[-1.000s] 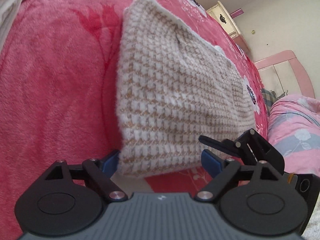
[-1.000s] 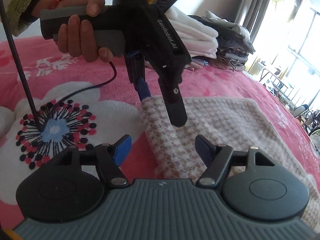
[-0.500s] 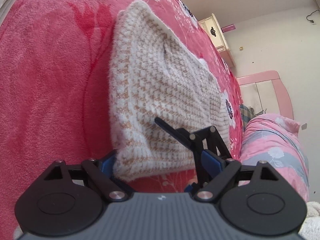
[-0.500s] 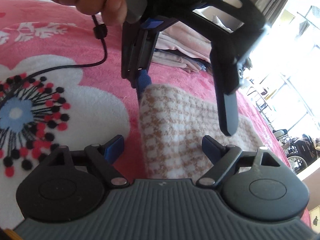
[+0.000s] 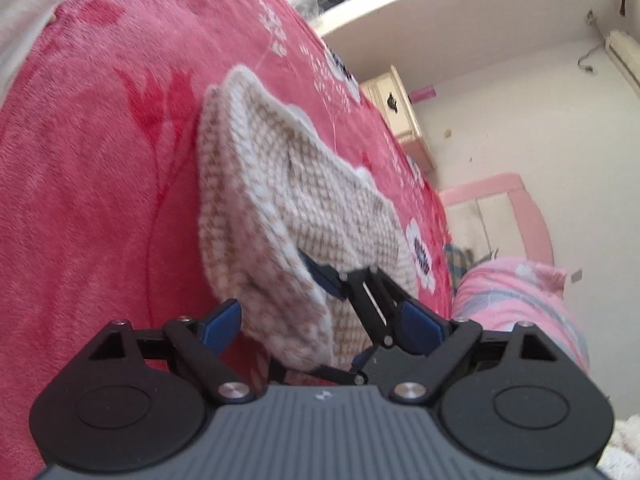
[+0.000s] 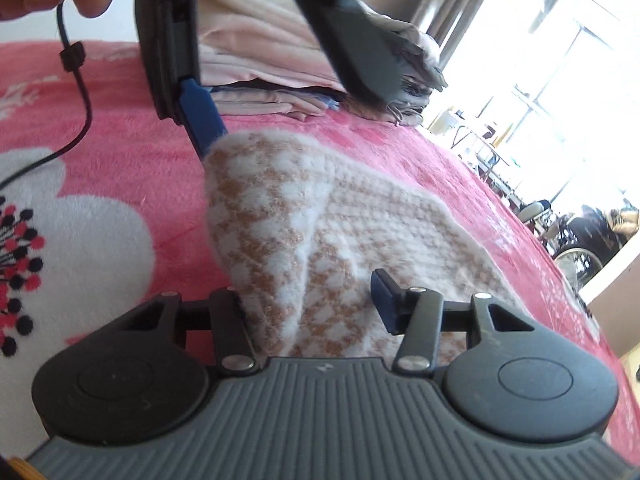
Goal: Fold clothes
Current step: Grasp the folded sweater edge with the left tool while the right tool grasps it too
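A folded beige-and-white houndstooth knit garment (image 5: 280, 208) lies on the red floral blanket (image 5: 80, 200); its near edge is raised off the blanket. My left gripper (image 5: 320, 322) is open with that raised edge between its blue pads. My right gripper (image 6: 306, 294) is open too, and the same garment (image 6: 360, 232) bulges up between its fingers. The right gripper's fingers (image 5: 332, 280) show in the left wrist view, pushed under the knit edge. The left gripper's blue pad (image 6: 202, 120) touches the garment's far corner in the right wrist view.
A stack of folded clothes (image 6: 272, 64) sits on the bed behind the garment. A pink quilt (image 5: 520, 300) lies at the bed's far end, beside a pink bed frame (image 5: 516, 204) and a cream cabinet (image 5: 396, 112). A black cable (image 6: 76, 92) hangs by the hand.
Both grippers have moved in on the garment's near edge, which has lifted and bunched between their fingers. Both stay open.
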Demonstrator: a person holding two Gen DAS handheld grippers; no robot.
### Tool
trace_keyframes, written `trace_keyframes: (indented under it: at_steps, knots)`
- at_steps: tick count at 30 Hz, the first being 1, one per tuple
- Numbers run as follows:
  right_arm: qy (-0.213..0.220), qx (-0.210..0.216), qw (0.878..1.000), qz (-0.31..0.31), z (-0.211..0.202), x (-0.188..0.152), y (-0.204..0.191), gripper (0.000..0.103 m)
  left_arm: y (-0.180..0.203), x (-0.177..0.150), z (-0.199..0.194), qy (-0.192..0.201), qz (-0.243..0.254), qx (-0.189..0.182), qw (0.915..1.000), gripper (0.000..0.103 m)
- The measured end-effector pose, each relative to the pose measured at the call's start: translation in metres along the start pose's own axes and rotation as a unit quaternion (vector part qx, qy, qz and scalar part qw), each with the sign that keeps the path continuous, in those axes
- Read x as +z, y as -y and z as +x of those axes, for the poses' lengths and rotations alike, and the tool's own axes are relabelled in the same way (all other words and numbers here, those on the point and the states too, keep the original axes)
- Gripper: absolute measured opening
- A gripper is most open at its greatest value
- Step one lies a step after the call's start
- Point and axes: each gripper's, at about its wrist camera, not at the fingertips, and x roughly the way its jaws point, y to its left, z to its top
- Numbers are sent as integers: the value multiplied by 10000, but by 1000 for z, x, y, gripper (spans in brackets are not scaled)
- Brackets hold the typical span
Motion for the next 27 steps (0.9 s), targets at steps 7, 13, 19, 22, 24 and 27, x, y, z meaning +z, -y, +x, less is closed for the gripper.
trace_keyframes:
  at_steps: [7,13,19,22,24,27]
  knots:
    - [54,89,9959,902,-5,-3,24,45,-29,22,18,258,-497,165,9983,89]
    - [106,5,9956,935,-10,-4,25,45,-39,49,50,313,-744,52,9967,89]
    - [131,-6,9958,907,-10,-1,28,44,-53,70,83,172,-1027,231,9943,89]
    - [144,-11,9959,892,-11,0,28,44,-55,81,97,183,-1027,243,9942,88]
    - [153,-9,9961,868,-10,-1,28,44,-56,89,104,214,-1021,261,9942,88]
    - [160,13,9962,858,-9,-1,28,44,-57,101,114,263,-1006,302,9941,79]
